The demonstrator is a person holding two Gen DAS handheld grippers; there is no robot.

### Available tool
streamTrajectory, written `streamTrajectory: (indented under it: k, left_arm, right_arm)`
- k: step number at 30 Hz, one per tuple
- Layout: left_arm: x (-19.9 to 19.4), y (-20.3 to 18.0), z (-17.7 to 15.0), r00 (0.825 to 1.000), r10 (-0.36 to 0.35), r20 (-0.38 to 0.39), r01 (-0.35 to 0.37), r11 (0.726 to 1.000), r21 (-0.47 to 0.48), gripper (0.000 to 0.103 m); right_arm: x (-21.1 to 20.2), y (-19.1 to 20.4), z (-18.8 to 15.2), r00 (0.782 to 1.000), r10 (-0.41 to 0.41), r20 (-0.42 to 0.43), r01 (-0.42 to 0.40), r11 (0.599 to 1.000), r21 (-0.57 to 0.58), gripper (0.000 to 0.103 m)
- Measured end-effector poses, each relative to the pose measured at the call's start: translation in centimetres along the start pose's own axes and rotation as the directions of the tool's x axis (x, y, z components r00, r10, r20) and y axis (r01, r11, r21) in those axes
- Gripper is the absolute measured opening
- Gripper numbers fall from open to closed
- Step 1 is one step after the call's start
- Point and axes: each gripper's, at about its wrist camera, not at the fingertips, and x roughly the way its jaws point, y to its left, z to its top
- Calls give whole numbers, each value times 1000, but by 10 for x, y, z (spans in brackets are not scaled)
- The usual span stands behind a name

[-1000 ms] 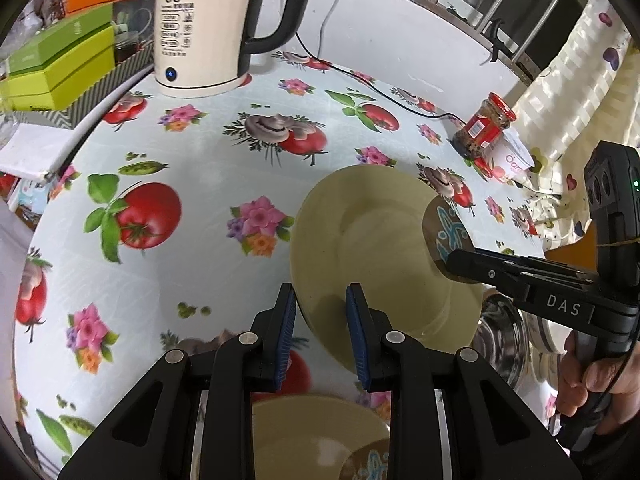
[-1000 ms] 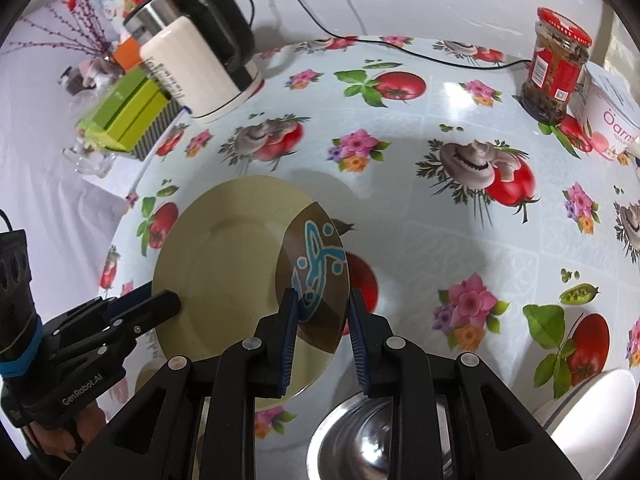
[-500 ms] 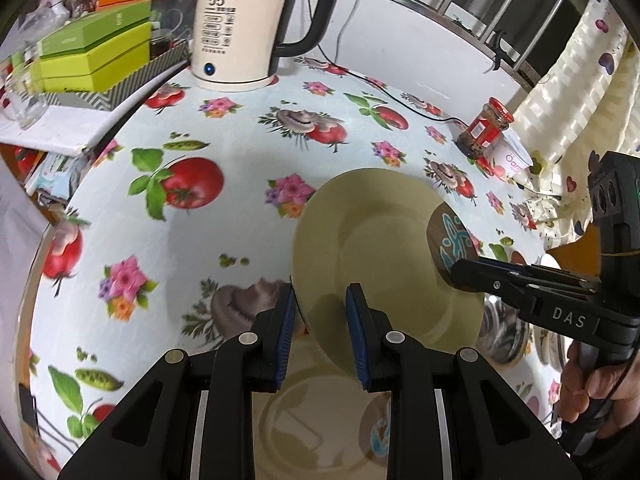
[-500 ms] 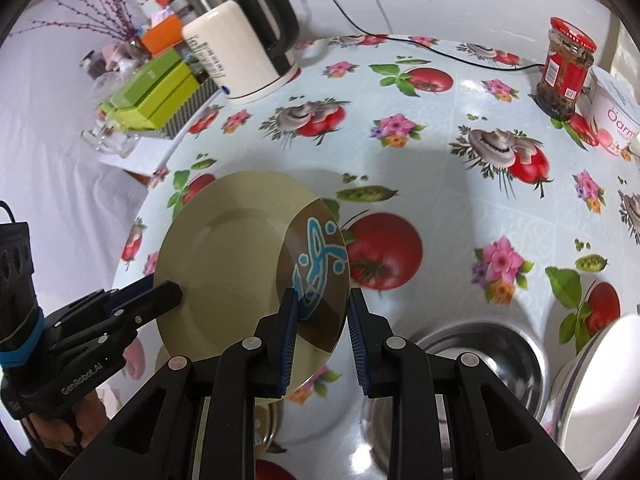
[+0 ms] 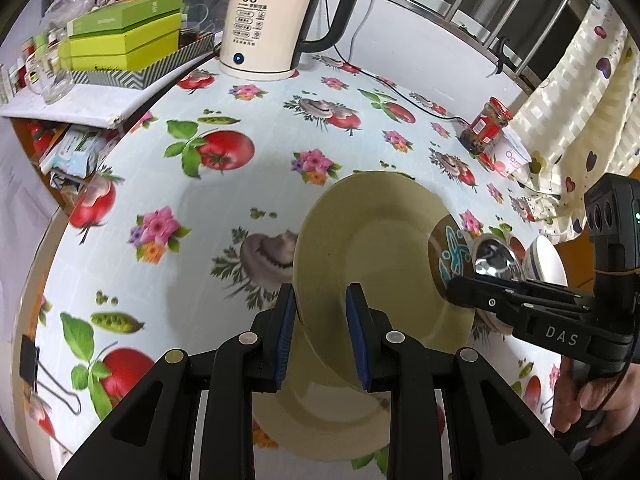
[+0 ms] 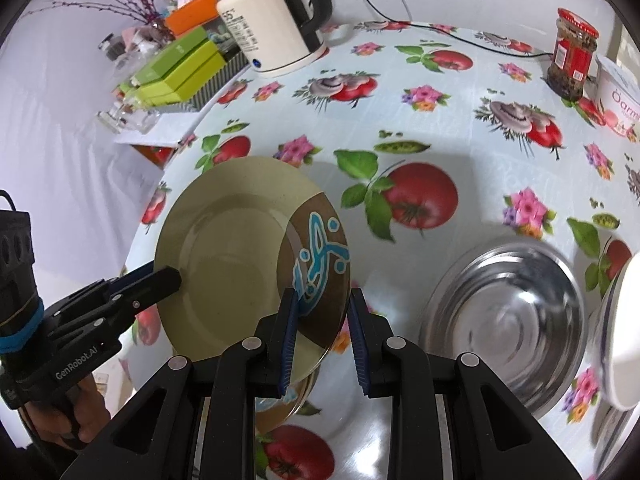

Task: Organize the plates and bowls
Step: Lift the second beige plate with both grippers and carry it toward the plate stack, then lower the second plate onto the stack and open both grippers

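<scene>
A beige plate (image 5: 372, 256) is being held above a table w/ fruit-print cloth (image 5: 224, 184) by left gripper (image 5: 320, 328) & right gripper (image 6: 322, 330), both clamped on opposite rims; kettle (image 5: 268, 28) at back, possibly another plate (image 5: 320, 412) beneath.

A home dining corner: beside the electric kettle (image 5: 272, 28) lay a fruit-printed tablecloth (image 5: 208, 184), a jar (image 6: 574, 54) and a curtain (image 5: 580, 92).

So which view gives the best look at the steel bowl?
The right wrist view: the steel bowl lies large and unobstructed, its whole rim and shiny inside visible on the tablecloth. In the left wrist view it is small and far off, partly hidden behind the held plate and the right tongs.
</scene>
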Motion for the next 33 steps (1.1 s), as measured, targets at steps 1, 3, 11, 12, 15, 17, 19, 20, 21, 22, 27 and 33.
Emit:
streamTrajectory:
  k: [1,3,11,12,15,17,19,20,21,22,27,33]
  left_arm:
    - [-1,1,-2,1000,1,-1,-1,1000,-2,27]
    - [-2,3,-9,1000,3,-6,-3,1000,-7,27]
    - [-6,10,-30,1000,9,-18,-10,1000,-24,27]
    - [-6,12,-32,1000,8,-21,-9,1000,-27,27]
    - [-6,16,-40,1000,6,-30,-7,999,-39,27]
    - [-7,18,-44,999,6,-33,-8,999,-44,27]
    - [-8,19,-47,999,7,-36,-9,999,-47,27]
    - [-8,20,-49,999,8,-37,-10,999,-48,27]
    - [-8,21,-50,999,8,-39,-9,999,-50,27]
    - [-7,22,-51,999,8,-40,-10,999,-51,27]
    - [-4,25,-54,999,9,-53,-12,998,-59,27]
    - [1,27,-53,998,8,-65,-12,998,-60,27]
  right_arm:
    - [1,2,-4,1000,3,-3,-3,1000,0,24]
    - [2,4,-10,1000,6,-8,-6,1000,0,24]
    - [5,12,-32,1000,11,-29,-11,1000,-6,24]
    - [6,13,-35,999,11,-33,-12,1000,-7,24]
    - [9,16,-42,999,14,-44,-15,1000,-10,24]
    - [11,17,-46,999,19,-51,-19,1000,-10,24]
    - [12,19,-49,998,19,-57,-20,1000,-13,24]
    - [13,20,-50,998,19,-59,-20,1000,-13,24]
    - [14,20,-52,998,19,-62,-20,1000,-14,24]
    - [15,21,-53,998,20,-65,-21,1000,-14,24]
    - [17,23,-56,997,15,-74,-17,1000,-22,24]
    - [21,23,-53,997,5,-77,-8,1000,-26,24]
